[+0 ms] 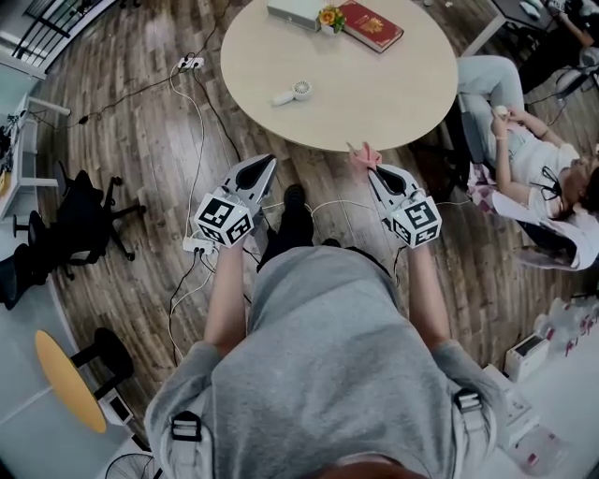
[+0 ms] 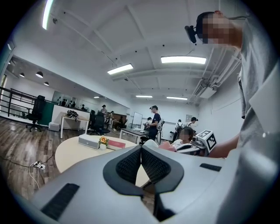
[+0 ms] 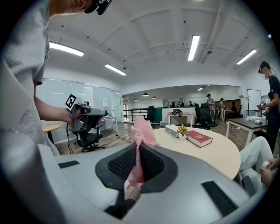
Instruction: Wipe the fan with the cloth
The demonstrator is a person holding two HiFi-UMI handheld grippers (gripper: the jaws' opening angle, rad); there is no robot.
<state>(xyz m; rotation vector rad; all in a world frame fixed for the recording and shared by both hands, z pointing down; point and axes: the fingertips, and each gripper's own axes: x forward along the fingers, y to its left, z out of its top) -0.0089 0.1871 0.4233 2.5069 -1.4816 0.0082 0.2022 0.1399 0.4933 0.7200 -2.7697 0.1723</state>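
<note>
A small white hand-held fan (image 1: pixel 293 93) lies on the round beige table (image 1: pixel 393 103), toward its left side. My right gripper (image 1: pixel 372 168) is shut on a pink cloth (image 3: pixel 141 135), which sticks up between its pads and shows as a pink tip (image 1: pixel 365 154) at the table's near edge. My left gripper (image 1: pixel 267 166) is shut and holds nothing; its tip hangs just short of the table's near edge, below the fan. In the left gripper view the pads (image 2: pixel 131 165) meet with nothing between them.
On the table's far side lie a red book (image 1: pixel 371 24), a white box (image 1: pixel 295 11) and a small flower pot (image 1: pixel 329 17). A seated person (image 1: pixel 533 159) is at the right. A black chair (image 1: pixel 80 220), cables and a power strip (image 1: pixel 190 64) are on the wooden floor at left.
</note>
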